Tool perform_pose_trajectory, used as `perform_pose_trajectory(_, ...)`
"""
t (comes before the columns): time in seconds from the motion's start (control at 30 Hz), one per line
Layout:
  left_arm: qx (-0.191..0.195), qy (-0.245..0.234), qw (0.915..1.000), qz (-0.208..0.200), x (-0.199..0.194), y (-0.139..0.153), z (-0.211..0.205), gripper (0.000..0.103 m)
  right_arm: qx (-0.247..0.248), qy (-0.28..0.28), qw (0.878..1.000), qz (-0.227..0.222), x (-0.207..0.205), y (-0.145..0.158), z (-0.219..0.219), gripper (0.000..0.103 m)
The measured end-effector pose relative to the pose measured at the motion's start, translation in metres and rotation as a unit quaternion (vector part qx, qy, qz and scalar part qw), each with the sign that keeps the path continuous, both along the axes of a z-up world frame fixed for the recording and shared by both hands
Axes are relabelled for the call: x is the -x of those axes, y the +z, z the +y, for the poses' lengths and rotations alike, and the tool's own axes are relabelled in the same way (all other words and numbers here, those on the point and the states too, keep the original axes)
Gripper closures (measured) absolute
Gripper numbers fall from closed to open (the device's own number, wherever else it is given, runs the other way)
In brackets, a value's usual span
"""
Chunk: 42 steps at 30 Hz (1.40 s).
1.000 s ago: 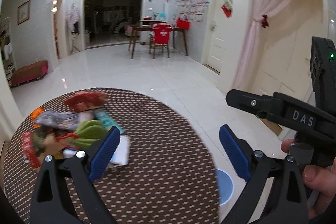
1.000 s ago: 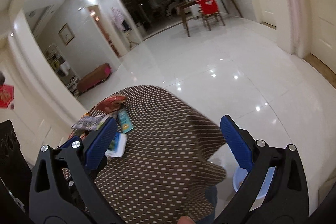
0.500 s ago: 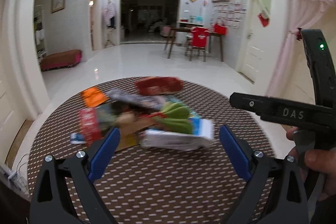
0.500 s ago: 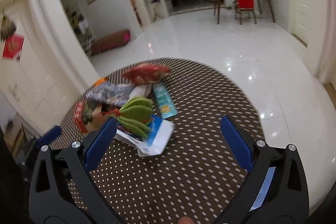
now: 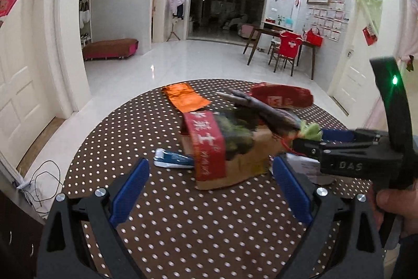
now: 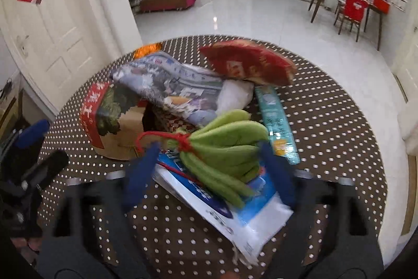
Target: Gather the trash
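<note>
White-tiled room (image 5: pixel 198 62), round dotted table (image 5: pixel 162 122), heaped trash (image 6: pixel 198 106)

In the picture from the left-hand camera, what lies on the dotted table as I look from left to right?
Small blue-and-white packet → brown paper bag with a red band → the other claw, its jaws closing, coming in from the right edge. The orange wrapper and red packet lie farther back.

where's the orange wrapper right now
The orange wrapper lies flat at the far left edge of the trash pile on the dotted table, behind the red-banded paper bag.
</note>
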State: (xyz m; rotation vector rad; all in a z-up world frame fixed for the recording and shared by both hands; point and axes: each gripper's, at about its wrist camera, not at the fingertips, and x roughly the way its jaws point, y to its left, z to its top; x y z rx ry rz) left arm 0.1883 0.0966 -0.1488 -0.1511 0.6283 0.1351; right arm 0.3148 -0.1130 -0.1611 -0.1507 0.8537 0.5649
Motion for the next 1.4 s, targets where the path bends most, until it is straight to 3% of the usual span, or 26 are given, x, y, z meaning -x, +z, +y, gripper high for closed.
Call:
perform_pose_trajectory(0.07,0.004,-0.001,1.0000,-0.001,-0.007,0.002,0.007,0.010,-0.007,0.002,1.000,0.012,-0.002,-0.005,0.002,0.075)
perform_pose_trajectory(0.17,0.000,-0.009,0.9999,-0.005,-0.019,0.006,0.008,0.009,-0.028,-0.008,1.000,0.009,0.002,-0.001,-0.010,0.087)
perform_pose_trajectory(0.4,-0.005,-0.039,0.9992,-0.010,-0.054,0.015,-0.005,0.009,-0.092,-0.035,0.995,-0.009,0.013,0.023,-0.055,0.091)
perform_pose_trajectory(0.67,-0.027,-0.047,0.9982,0.027,-0.113,0.010,-0.010,0.010,-0.110,-0.056,0.992,-0.013,0.014,0.026,-0.083,0.091)
perform_pose_trajectory(0.7,-0.026,-0.050,0.9975,0.043,-0.122,0.006,-0.010,0.013,-0.113,-0.058,0.992,-0.012,0.014,0.025,-0.087,0.091)
perform_pose_trajectory(0.73,-0.021,-0.056,0.9970,0.049,-0.126,0.003,-0.010,0.028,-0.115,-0.059,0.991,-0.011,0.012,0.026,-0.090,0.091)
perform_pose_trajectory(0.8,-0.004,-0.073,0.9949,0.070,-0.137,-0.002,-0.011,0.047,-0.119,-0.063,0.991,-0.010,0.010,0.025,-0.097,0.091)
perform_pose_trajectory(0.87,0.001,-0.086,0.9934,0.076,-0.143,-0.006,-0.017,0.056,-0.121,-0.068,0.990,-0.010,0.010,0.025,-0.103,0.091)
perform_pose_trajectory(0.93,0.012,-0.103,0.9916,0.077,-0.145,-0.009,-0.019,0.078,-0.127,-0.072,0.989,-0.009,0.009,0.025,-0.110,0.091)
perform_pose_trajectory(1.0,0.030,-0.114,0.9902,0.075,-0.144,-0.009,-0.019,0.088,-0.129,-0.076,0.989,-0.012,0.013,0.027,-0.115,0.091)
perform_pose_trajectory(1.07,0.025,-0.121,0.9902,0.064,-0.140,-0.006,-0.023,0.090,-0.133,-0.080,0.988,-0.012,0.012,0.029,-0.118,0.091)
perform_pose_trajectory(1.13,0.023,-0.134,0.9893,0.054,-0.134,-0.003,-0.030,0.103,-0.136,-0.083,0.987,-0.015,0.015,0.031,-0.120,0.091)
perform_pose_trajectory(1.3,0.017,-0.146,0.9868,0.068,-0.135,-0.007,-0.043,0.099,-0.137,-0.089,0.986,-0.015,0.018,0.033,-0.127,0.091)
perform_pose_trajectory(1.37,0.007,-0.144,0.9865,0.077,-0.137,-0.010,-0.047,0.062,-0.135,-0.091,0.987,-0.013,0.021,0.031,-0.129,0.091)
perform_pose_trajectory(1.4,0.000,-0.138,0.9877,0.074,-0.138,-0.007,-0.045,0.019,-0.133,-0.092,0.987,-0.012,0.021,0.030,-0.130,0.091)
